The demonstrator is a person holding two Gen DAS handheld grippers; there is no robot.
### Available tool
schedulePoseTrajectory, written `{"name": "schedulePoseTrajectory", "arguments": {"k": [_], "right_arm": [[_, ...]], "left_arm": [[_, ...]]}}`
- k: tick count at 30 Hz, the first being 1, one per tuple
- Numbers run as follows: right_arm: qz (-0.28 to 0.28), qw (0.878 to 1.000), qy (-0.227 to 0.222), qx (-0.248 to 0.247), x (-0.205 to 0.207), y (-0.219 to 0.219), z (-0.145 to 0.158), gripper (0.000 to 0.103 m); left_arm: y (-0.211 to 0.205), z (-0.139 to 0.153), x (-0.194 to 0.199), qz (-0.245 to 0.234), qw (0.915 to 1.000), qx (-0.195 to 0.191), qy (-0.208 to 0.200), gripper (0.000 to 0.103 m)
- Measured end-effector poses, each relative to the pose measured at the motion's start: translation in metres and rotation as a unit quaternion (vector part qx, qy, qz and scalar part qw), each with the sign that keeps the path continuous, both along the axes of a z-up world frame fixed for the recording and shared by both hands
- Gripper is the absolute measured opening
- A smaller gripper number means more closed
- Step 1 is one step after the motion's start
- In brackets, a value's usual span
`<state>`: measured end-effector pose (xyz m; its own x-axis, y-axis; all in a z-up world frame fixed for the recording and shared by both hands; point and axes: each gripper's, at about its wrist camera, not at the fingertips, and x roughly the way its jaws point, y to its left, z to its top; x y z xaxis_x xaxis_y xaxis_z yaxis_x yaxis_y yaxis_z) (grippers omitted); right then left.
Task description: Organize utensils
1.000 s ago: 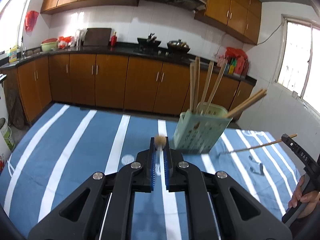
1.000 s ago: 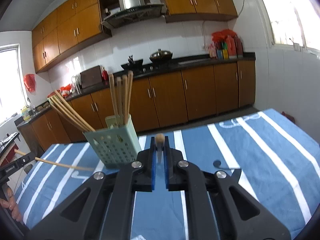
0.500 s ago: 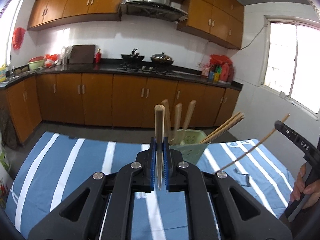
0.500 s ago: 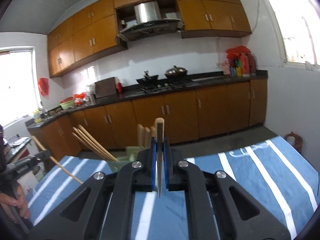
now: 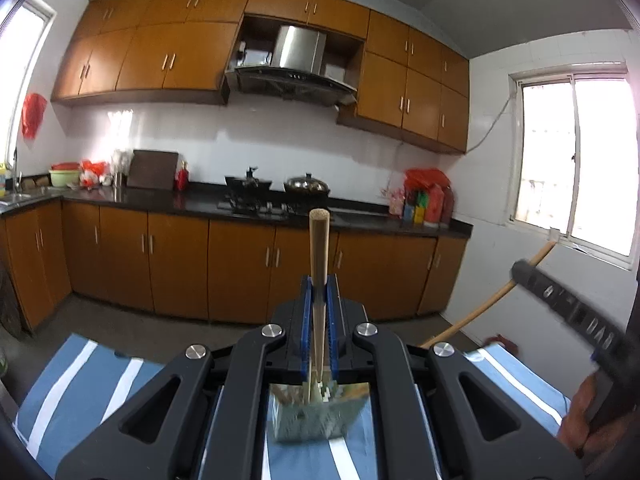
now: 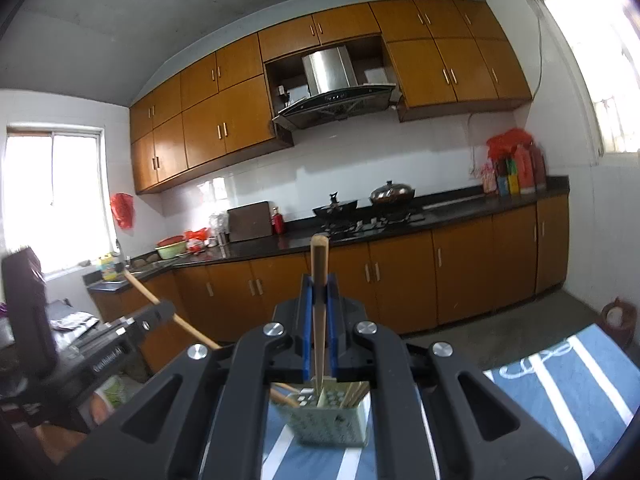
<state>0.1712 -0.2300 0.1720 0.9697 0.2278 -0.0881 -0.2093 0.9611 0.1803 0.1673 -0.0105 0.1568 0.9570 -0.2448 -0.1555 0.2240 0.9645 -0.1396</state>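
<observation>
While both grippers hang high above the blue cloth with white stripes (image 6: 560,376), each one is clamped on a single round wooden chopstick; the left gripper (image 5: 319,320) pinches its left chopstick (image 5: 319,264) between blue pads, long axis upright, blunt end topmost; the right gripper (image 6: 319,320) grips its right chopstick (image 6: 319,280) the same way, jaws closed hard on the wood; below and just ahead of both sits the pale green perforated plastic utensil holder (image 6: 328,420), already bristling with other wooden chopsticks (image 6: 354,394); so the target lies straight down the sticks' own axis, lower tips right over its open top in each wrist view; neither hand looks clearly nearer; my read is a lowering move comes next, tips first; writing on the far gripper bodies is too blurred to read with confidence.
</observation>
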Motion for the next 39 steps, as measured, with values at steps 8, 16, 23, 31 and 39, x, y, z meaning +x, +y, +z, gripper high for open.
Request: {"name": "schedulePoseTrajectory", "arguments": {"k": [8,16,23,31,39], "right_arm": [[-0.008,0.998,0.056,-0.015,0.058,0.018,-0.033,0.008],[-0.004,0.996,0.081,-0.024,0.079,0.025,-0.049,0.012],[-0.01,0.998,0.065,-0.013,0.066,0.015,-0.045,0.034],[-0.021,0.999,0.047,-0.006,0.032,0.0,-0.036,0.042],[-0.023,0.999,0.041,-0.019,-0.03,0.001,-0.058,0.072]], "left_arm": [[-0.014,-0.036,0.044,0.018,0.9983,0.029,0.048,0.007],[-0.002,-0.051,0.057,0.01,0.9961,0.004,0.088,0.008],[0.009,-0.041,0.047,0.009,0.9966,-0.022,0.079,0.033],[0.02,-0.02,0.018,0.012,0.9982,-0.032,0.049,0.04],[0.041,-0.035,-0.037,0.035,0.9985,-0.002,0.043,0.073]]}}
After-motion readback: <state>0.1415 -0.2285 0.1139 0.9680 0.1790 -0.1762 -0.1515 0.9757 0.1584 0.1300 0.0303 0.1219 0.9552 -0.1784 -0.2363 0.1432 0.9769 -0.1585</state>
